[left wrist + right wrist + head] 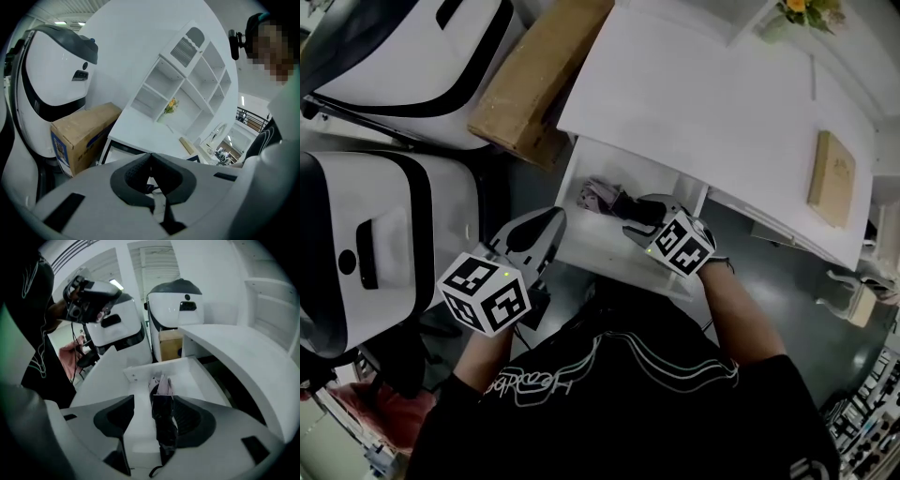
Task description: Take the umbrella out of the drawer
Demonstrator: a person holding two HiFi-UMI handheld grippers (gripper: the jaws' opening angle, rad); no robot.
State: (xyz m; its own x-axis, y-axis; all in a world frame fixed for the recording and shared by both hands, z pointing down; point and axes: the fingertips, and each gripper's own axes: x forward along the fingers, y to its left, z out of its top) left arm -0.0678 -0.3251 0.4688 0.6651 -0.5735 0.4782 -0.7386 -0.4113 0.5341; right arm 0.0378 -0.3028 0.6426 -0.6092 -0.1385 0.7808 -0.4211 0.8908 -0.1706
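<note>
The drawer [581, 246] under the white desk [703, 103] stands pulled out. A folded umbrella [605, 197], pale pink cloth with a black handle end, lies inside it. My right gripper [639, 223] is lowered into the drawer over the handle end. In the right gripper view the umbrella [161, 404] runs lengthwise between the open jaws of the right gripper [153, 401], close along the right one and apart from the left one. My left gripper [555, 221] hangs at the drawer's left front corner. Its jaw tips meet in the left gripper view, so the left gripper [151, 155] is shut on nothing.
A cardboard box [539, 80] leans at the desk's left end, beside two big white machines [384, 234]. A flat tan book [832, 178] lies on the desk's right. A white shelf unit [187, 79] with yellow flowers [171, 105] stands at the back.
</note>
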